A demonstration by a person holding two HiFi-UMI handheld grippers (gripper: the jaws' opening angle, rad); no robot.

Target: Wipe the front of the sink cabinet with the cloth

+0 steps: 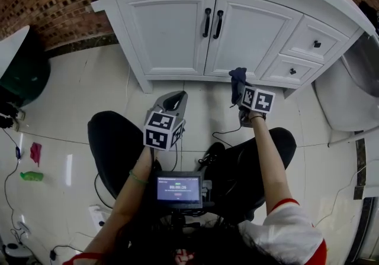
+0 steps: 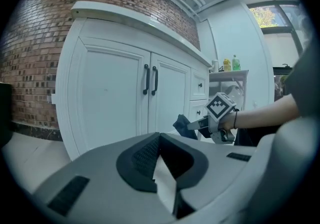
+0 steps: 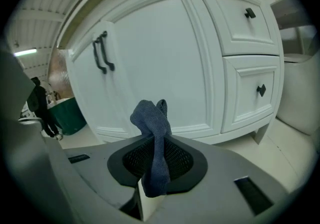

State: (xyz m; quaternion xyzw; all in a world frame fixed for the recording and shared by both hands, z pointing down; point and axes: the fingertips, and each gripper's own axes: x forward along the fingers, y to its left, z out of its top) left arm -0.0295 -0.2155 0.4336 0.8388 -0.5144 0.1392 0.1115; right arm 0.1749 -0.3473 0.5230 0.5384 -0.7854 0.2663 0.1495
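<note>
Right hand-held gripper [image 3: 156, 143] pinches cloth [image 3: 150, 115] by the cabinet [image 3: 165, 48]; left hand-held gripper [image 2: 159, 140] is closed.

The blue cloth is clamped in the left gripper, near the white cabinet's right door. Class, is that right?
No. The blue cloth is clamped in the right gripper, not the left gripper, near the white cabinet's right door; the right gripper view shows it between those jaws.
</note>
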